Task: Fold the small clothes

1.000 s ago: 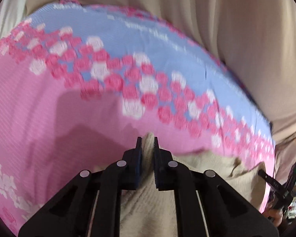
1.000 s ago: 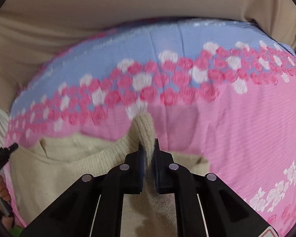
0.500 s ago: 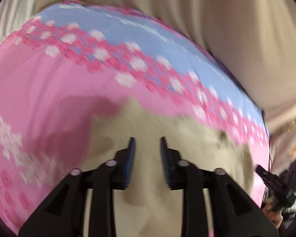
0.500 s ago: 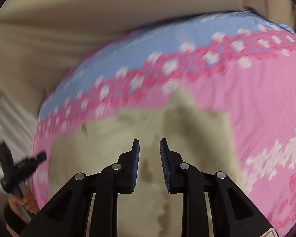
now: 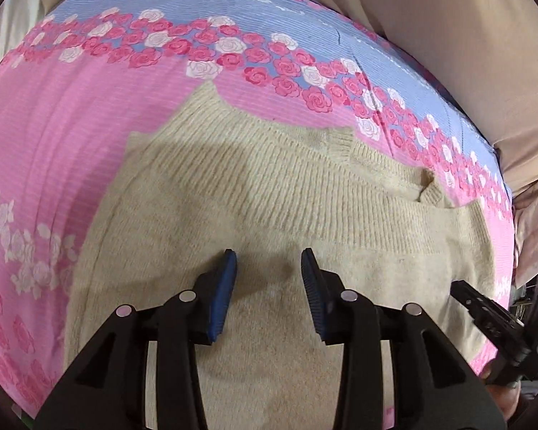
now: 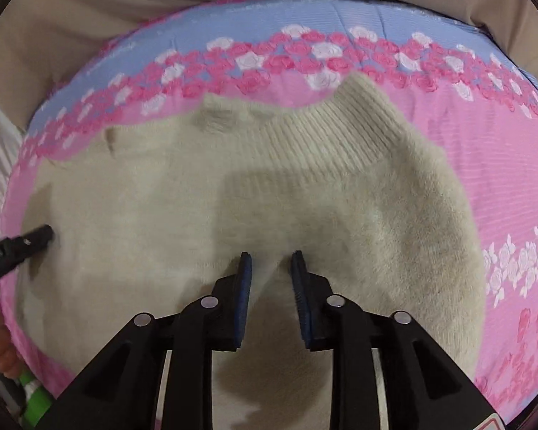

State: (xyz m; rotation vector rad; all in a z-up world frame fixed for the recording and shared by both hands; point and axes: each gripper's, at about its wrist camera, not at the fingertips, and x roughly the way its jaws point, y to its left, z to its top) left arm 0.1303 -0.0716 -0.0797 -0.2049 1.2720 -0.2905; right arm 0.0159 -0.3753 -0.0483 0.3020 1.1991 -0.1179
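A cream knitted sweater (image 5: pixel 269 186) lies flat on a pink and blue rose-print sheet (image 5: pixel 71 125), its ribbed band turned toward the far side. My left gripper (image 5: pixel 269 252) hovers over the sweater's fuzzy near part, open, with only the knit below showing in the gap. In the right wrist view the same sweater (image 6: pixel 305 197) spreads under my right gripper (image 6: pixel 271 253), which is also open and holds nothing. Each gripper shows at the edge of the other's view: the right gripper (image 5: pixel 462 290) and the left gripper (image 6: pixel 39 234).
Beige fabric (image 5: pixel 448 36) rises behind the sheet's far edge. A person's hand (image 6: pixel 0 354) grips the left tool's handle at the lower left, beside a green object (image 6: pixel 36 397). Bare pink sheet (image 6: pixel 502 179) lies to the sweater's right.
Both grippers were shut on a pinched edge of the sweater a second ago. They have let it go, opened, and drawn back over the garment, which now lies flat.
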